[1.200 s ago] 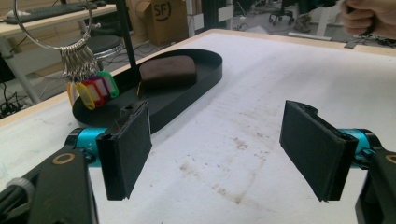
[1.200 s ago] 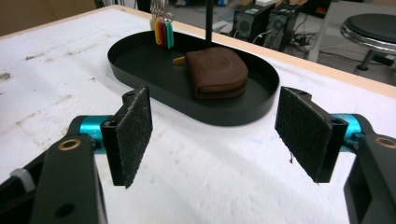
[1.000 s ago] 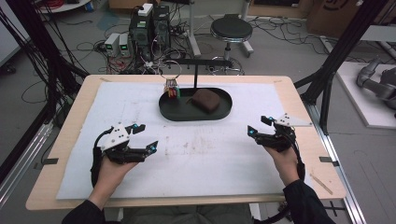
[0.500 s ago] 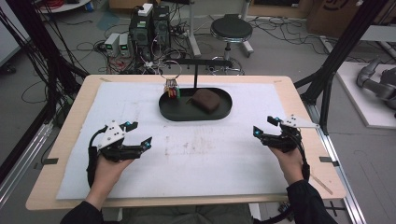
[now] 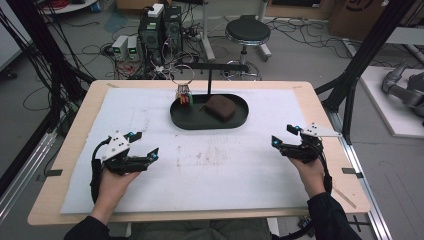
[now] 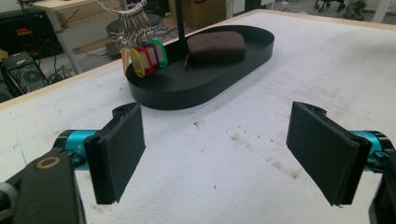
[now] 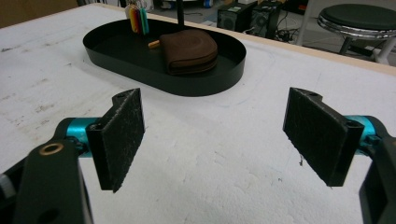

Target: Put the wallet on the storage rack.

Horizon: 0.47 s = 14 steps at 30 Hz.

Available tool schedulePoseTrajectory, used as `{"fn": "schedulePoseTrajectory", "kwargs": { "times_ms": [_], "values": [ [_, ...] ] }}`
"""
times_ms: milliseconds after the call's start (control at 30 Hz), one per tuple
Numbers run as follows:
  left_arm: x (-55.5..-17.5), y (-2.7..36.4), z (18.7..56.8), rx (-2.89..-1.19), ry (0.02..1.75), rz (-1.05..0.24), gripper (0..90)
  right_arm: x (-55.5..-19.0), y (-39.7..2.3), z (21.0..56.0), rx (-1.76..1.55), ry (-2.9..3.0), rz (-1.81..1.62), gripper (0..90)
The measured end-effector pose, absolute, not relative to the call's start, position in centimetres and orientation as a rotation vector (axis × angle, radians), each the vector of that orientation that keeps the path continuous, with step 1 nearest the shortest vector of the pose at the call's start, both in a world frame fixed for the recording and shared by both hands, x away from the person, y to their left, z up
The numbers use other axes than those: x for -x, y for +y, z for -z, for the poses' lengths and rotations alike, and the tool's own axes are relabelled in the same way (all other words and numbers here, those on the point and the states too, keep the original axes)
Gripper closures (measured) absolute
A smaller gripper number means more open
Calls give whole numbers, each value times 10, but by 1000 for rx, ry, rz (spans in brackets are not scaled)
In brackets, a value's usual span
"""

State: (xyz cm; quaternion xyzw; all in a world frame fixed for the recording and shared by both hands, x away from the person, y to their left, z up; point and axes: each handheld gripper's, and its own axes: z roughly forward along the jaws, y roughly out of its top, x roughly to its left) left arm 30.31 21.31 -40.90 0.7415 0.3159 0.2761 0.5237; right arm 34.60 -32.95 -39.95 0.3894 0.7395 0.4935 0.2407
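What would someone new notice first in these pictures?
Probably the black oval metal tray at the far middle of the white-covered table, holding a brown leather pouch and a ring of coloured key tags hanging from a stand. Nearer, the left gripper and right gripper hover open, apart.

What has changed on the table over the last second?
Both hands drew back a little toward the near edge, the right also toward the table's right edge. The left tongs and right tongs have just been opening and stand wide with nothing between them. The black tray, the brown pouch and the key tags hanging from the stand stayed put.
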Motion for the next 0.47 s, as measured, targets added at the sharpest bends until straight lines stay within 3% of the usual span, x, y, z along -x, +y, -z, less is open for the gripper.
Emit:
{"fn": "schedulePoseTrajectory", "kwargs": {
  "times_ms": [467],
  "values": [
    [-303, 214, 410, -1787, 759, -669, 194, -349, -331, 400, -1073, 2022, -1350, 211]
  ]
}}
